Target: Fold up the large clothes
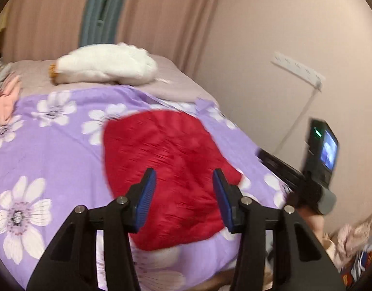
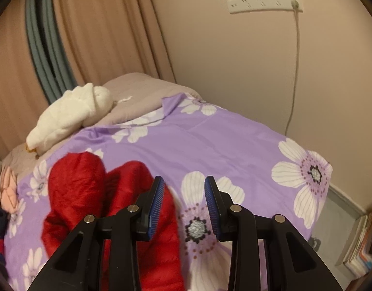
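A red quilted garment [image 1: 166,165] lies folded into a compact bundle on a purple bedspread with white flowers [image 1: 52,150]. My left gripper [image 1: 184,181] is open and empty, hovering just above the garment's near part. The right gripper's body [image 1: 317,167] shows at the right of this blurred view. In the right wrist view the red garment [image 2: 88,198] lies at the lower left as two rounded lobes on the bedspread [image 2: 210,140]. My right gripper [image 2: 184,191] is open and empty, just right of the garment over a flower print.
A white plush toy [image 1: 105,65] lies at the bed's far end on a grey sheet [image 2: 142,89]. Curtains hang behind. A power strip [image 2: 264,1] with a cord is on the wall. Clothes [image 1: 4,97] pile at the left; books [image 2: 363,245] stand at right.
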Demonstrator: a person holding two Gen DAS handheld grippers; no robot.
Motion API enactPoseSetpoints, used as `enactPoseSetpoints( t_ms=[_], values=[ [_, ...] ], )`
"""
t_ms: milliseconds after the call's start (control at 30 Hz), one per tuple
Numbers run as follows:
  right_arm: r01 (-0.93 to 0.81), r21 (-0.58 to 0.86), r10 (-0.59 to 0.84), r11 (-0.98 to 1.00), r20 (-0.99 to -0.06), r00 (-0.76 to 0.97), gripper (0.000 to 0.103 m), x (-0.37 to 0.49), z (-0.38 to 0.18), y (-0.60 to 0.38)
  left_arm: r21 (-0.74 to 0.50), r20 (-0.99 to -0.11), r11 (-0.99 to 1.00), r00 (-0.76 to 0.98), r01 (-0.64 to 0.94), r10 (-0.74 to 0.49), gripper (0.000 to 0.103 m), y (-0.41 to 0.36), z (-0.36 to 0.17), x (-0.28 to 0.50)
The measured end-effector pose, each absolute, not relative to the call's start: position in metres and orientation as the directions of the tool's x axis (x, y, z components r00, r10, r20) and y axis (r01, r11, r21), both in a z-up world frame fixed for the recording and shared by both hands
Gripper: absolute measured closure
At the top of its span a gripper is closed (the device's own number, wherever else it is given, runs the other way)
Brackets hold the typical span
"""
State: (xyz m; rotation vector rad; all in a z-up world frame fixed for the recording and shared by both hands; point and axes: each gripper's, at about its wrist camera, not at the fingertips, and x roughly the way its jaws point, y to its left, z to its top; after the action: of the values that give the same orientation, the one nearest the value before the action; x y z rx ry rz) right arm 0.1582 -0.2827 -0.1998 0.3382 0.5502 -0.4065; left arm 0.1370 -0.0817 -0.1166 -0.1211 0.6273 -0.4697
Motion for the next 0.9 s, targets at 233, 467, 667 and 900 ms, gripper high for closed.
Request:
enactPoseSetpoints(
  t_ms=[233,467,667,900],
  values=[
    [0.383,0.192,-0.231,0.903,-0.536,0.812,0.068,0.149,-0.188,-0.251,-0.216,-0.508,0.969,0.834,0.12,-0.217,0.068,-0.034,-0.118,0.173],
    [0.317,0.202,-0.199,0.926,-0.453,0.869,0.068,0.162,-0.147,-0.218,-0.21,-0.494,0.971,0.869,-0.112,-0.007,0.07,-0.019,-0.125,0.209],
    [0.288,0.199,-0.157,0.937,-0.495,0.854,0.068,0.227,-0.151,-0.199,-0.232,-0.551,0.96,0.835,-0.156,0.003,0.07,-0.031,-0.142,0.263],
    [0.374,0.132,-0.221,0.918,-0.612,0.759,0.068,0.29,-0.224,-0.219,-0.166,-0.644,0.979,0.765,-0.121,-0.014,0.069,-0.087,-0.201,0.335]
  ],
)
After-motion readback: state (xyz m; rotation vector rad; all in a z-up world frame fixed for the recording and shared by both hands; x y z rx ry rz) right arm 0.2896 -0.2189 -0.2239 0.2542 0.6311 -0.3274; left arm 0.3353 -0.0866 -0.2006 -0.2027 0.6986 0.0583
